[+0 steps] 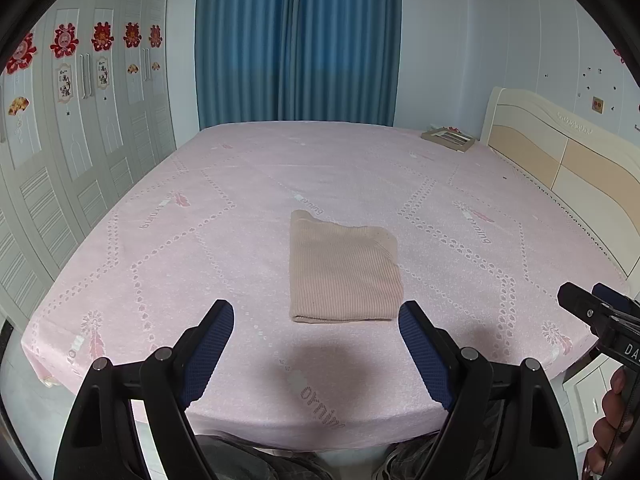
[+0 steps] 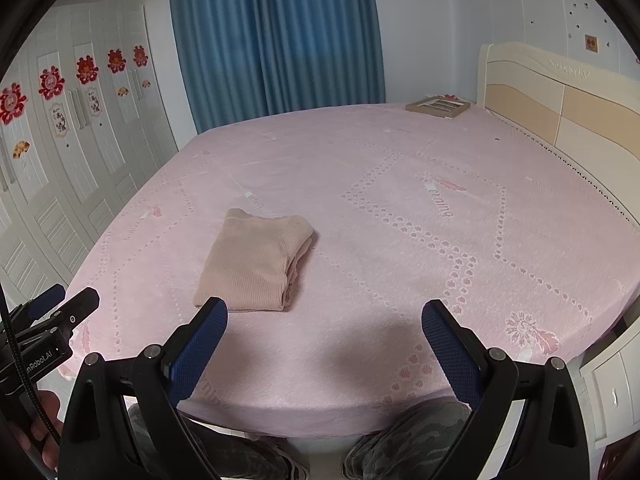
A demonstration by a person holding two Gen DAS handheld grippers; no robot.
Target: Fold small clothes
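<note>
Fingers (image 1: 216, 336) of both grippers stand spread wide and empty above the near edge of the pink bed (image 1: 200, 208). Left gripper (image 1: 316, 320) frames the folded beige garment (image 1: 344, 268) at frame centre, just beyond its tips; right gripper (image 2: 324, 320) has it beyond its left finger.

Home bedroom. Ahead of my tongs: a big bed (image 1: 248, 208) with a pink patterned cover. Cream and tan headboard (image 1: 560, 152) off to my right. White louvred wardrobe doors (image 1: 80, 128) to my left, with red paper cut-outs (image 1: 102, 36) stuck on them. Blue curtains (image 1: 296, 40) drawn on the far wall, straight ahead.
</note>
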